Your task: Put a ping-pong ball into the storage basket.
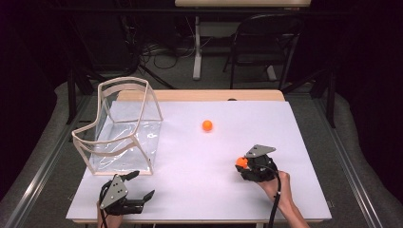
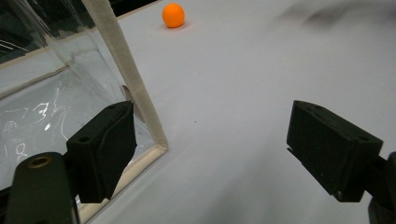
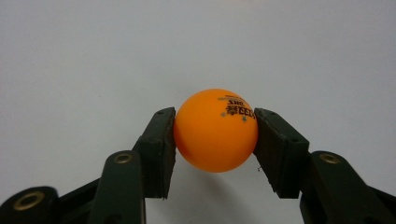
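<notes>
An orange ping-pong ball with small black print is pinched between the two black jaws of my right gripper; in the high view that gripper sits at the table's right front with the held ball at its tip. A second orange ball lies loose on the white sheet near the middle, and the left gripper view shows this loose ball far ahead. My left gripper rests open at the front left, its jaws wide apart, one jaw close to the corner of the clear container.
The clear plastic container with a pale tape-edged frame stands on the left of the white table cover. A dark chair and a table leg stand beyond the far edge.
</notes>
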Available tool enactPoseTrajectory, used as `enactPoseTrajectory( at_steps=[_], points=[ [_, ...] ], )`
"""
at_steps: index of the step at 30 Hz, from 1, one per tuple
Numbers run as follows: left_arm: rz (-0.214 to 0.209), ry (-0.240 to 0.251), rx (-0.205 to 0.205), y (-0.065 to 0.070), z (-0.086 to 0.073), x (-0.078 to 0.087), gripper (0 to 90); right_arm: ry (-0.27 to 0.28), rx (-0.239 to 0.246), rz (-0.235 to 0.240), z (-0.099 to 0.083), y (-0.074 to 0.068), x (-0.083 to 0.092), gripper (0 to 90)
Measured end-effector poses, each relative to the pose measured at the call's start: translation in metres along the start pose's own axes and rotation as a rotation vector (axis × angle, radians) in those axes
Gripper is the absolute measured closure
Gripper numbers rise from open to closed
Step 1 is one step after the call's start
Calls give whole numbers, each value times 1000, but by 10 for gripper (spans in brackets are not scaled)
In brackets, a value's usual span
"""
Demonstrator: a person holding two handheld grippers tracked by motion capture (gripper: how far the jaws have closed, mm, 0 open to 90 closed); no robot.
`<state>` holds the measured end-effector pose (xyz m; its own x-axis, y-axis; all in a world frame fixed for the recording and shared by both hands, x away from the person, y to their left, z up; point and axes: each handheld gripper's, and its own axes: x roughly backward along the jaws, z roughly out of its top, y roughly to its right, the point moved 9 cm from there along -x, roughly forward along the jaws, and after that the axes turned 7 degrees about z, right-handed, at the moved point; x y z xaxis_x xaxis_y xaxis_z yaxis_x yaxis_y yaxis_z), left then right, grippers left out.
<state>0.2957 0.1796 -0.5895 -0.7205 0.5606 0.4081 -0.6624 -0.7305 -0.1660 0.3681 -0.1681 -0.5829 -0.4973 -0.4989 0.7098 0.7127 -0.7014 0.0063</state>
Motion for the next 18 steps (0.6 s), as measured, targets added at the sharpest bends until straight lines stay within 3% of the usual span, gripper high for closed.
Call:
enactPoseTrajectory(
  at_steps=[18],
  points=[
    [5, 0, -3, -1, 0, 1, 160, 4, 33, 25, 16, -11, -13, 498]
  ],
)
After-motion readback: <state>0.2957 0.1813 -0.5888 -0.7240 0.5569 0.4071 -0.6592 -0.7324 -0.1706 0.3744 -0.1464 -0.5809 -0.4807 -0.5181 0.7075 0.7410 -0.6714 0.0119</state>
